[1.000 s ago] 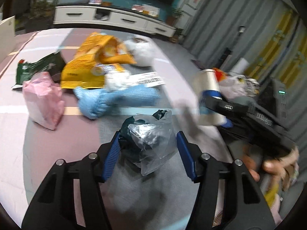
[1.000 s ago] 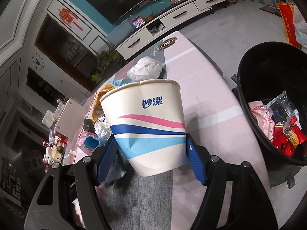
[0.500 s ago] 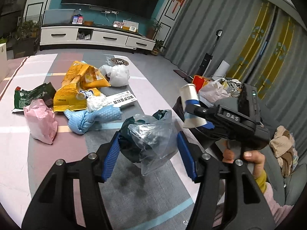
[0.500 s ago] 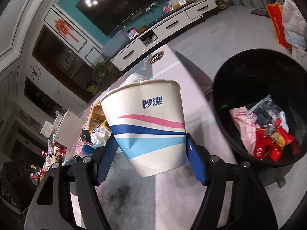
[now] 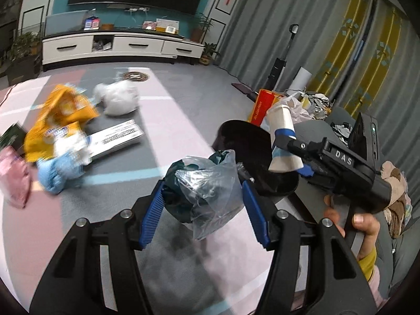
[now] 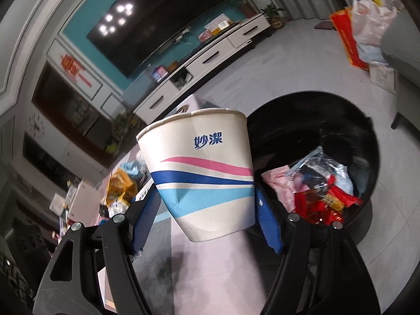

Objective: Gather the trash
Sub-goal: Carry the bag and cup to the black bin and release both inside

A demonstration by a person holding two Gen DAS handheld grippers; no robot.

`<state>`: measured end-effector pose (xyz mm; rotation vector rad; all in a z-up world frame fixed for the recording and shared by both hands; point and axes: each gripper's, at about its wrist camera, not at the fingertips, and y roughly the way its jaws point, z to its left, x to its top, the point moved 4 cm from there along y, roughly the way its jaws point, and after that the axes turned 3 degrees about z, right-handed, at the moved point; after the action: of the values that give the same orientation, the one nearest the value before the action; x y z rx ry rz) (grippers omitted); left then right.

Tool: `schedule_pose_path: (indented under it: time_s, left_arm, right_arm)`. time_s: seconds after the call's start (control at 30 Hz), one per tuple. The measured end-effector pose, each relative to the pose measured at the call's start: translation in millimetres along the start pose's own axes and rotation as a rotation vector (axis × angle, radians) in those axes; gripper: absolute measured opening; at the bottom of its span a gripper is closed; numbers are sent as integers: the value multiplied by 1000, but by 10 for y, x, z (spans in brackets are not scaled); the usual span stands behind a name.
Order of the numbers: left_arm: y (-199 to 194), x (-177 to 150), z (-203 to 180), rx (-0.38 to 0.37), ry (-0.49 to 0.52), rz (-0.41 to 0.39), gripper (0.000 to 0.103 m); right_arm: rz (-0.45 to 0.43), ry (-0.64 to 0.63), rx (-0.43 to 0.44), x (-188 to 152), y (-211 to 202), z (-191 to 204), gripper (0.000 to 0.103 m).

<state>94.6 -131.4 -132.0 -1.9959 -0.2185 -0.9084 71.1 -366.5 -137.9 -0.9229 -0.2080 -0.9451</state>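
Note:
My left gripper (image 5: 202,197) is shut on a crumpled clear plastic bag with dark stuff inside (image 5: 203,185), held above the table near its right edge. My right gripper (image 6: 207,204) is shut on a white paper cup with pink and blue stripes (image 6: 202,173), held beside the black trash bin (image 6: 341,120), which holds red and pink wrappers (image 6: 320,199). In the left wrist view the right gripper (image 5: 291,147) holds the cup (image 5: 282,139) over the bin (image 5: 246,136).
On the table lie a yellow snack bag (image 5: 60,115), a white crumpled bag (image 5: 118,99), a flat white box (image 5: 115,137), a blue cloth (image 5: 57,170) and a pink bag (image 5: 11,176). A TV cabinet (image 5: 118,47) stands behind. Bags (image 6: 367,23) sit on the floor beyond the bin.
Both grippers have moved right toward the bin with their loads. The cup is now beside the bin's opening, and the table trash has slid left in the left wrist view.

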Motion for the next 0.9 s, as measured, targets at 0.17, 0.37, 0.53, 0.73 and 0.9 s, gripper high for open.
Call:
schedule_pose_path:
  time_s: [0.17, 0.37, 0.53, 0.73, 0.9]
  left_arm:
    - [246, 248, -273, -22, 21, -7, 61]
    - [667, 431, -494, -72, 1, 37, 62]
    - [1066, 428, -642, -76, 3, 99, 62]
    - [1354, 422, -766, -53, 29, 136, 69]
    - [1389, 434, -841, -46, 57, 124, 87]
  right_arm:
    - [-50, 25, -78, 74, -161, -220, 70]
    - [-79, 46, -167, 125, -250, -414, 70]
    - [-78, 96, -173, 136, -254, -543, 70]
    - [-53, 205, -98, 159, -219, -743, 70]
    - [-40, 274, -70, 175, -167, -827, 78]
